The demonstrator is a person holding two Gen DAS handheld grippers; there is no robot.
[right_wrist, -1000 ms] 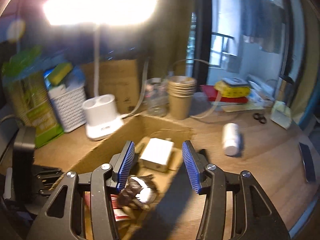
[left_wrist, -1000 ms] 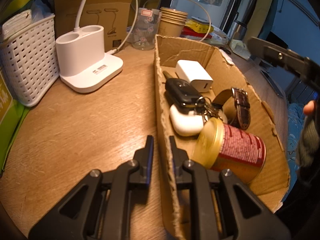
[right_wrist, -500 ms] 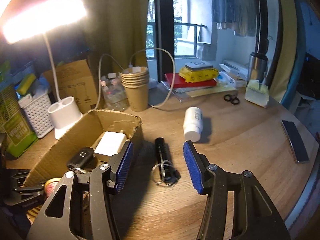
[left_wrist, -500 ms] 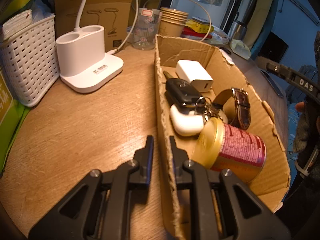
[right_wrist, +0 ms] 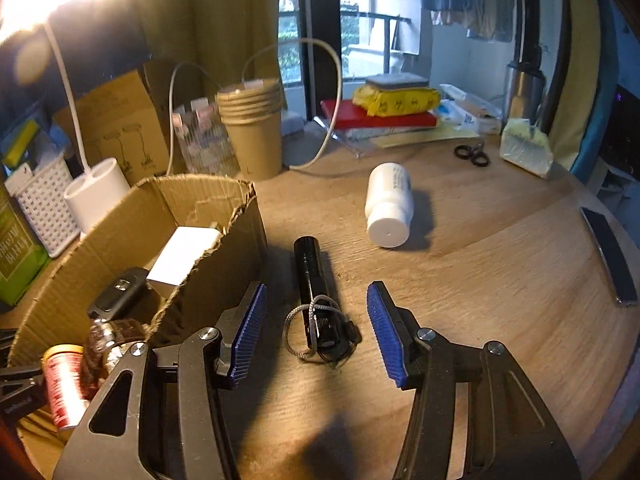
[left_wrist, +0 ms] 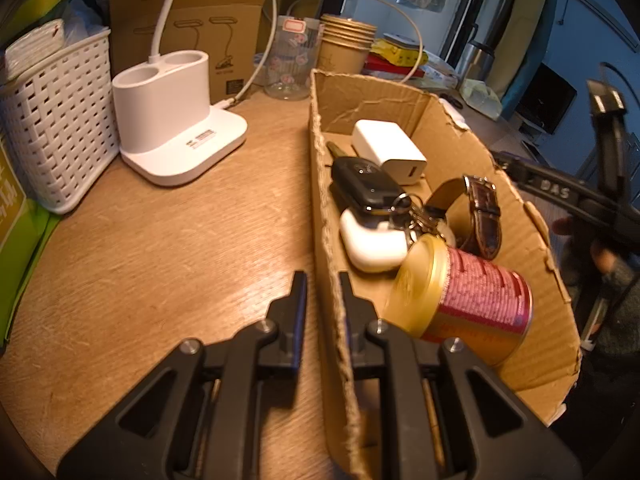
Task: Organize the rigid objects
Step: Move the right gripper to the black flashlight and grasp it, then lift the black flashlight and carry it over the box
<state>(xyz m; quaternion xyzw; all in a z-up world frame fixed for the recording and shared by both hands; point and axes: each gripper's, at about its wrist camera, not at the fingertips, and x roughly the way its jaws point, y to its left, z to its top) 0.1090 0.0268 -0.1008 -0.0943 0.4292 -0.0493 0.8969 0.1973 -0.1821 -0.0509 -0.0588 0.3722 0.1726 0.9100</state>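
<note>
My left gripper (left_wrist: pixel 322 284) is shut on the left wall of a torn cardboard box (left_wrist: pixel 400 96). Inside the box lie a white charger (left_wrist: pixel 388 148), a black car key (left_wrist: pixel 364 188), a white earbuds case (left_wrist: pixel 372 244), a brown-strapped watch (left_wrist: pixel 484 216) and a red can with a gold lid (left_wrist: pixel 480 300). On the table to the right of the box, a black flashlight (right_wrist: pixel 312 268) with a grey lanyard lies between the blue pads of my right gripper (right_wrist: pixel 316 292), which is open and not touching it. Beyond it a white bottle (right_wrist: pixel 390 204) lies on its side.
A white lamp base (left_wrist: pixel 176 128), a white woven basket (left_wrist: pixel 52 120), stacked paper cups (right_wrist: pixel 252 128) and a glass jar (right_wrist: pixel 200 140) stand behind the box. Scissors (right_wrist: pixel 472 156), books (right_wrist: pixel 380 118) and a dark phone (right_wrist: pixel 610 256) lie to the right.
My right gripper swung from above the box out to the right and down over the table, bringing the flashlight between its fingers. My left gripper kept its hold on the box wall.
</note>
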